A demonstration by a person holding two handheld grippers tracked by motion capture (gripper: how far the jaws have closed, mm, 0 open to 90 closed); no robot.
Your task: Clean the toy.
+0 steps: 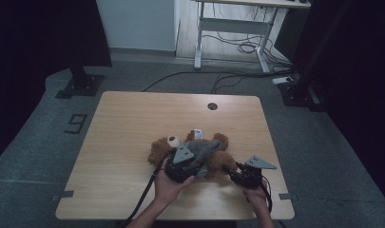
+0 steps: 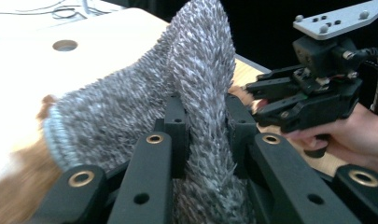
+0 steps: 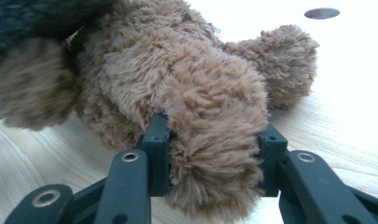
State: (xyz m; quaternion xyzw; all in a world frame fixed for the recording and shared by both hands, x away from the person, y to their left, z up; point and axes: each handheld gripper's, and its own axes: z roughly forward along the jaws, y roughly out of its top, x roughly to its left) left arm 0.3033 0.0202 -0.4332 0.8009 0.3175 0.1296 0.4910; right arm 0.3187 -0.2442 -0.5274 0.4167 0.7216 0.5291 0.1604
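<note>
A: Object first. Where does the plush bear (image 1: 190, 149) sit?

B: On the table (image 1: 123, 142), near the person's edge and a little right of centre. Brown fur, lying flat, one pale eye showing at its left end. A grey knitted garment (image 1: 204, 147) covers its middle.

A: Left claw (image 1: 183, 168)?

B: Clenched on the garment. In the left gripper view a ridge of the grey knit (image 2: 200, 93) rises between the two black jaws, which press it from both sides. The fabric is lifted in a fold above the brown fur.

A: Right claw (image 1: 237, 173)?

B: Gripping a brown limb of the bear. In the right gripper view the furry limb (image 3: 214, 135) bulges out between the jaws, squeezed on both sides, and lies just above the wood.

A: Hands?

B: Both come in from the near edge, one on each tool, close together beside the bear.

A: Surroundings?

B: A round cable hole (image 1: 212, 106) lies towards the far edge of the table, well apart from the bear. Beyond, a white desk frame (image 1: 233, 28) stands on grey floor with loose cables.
</note>
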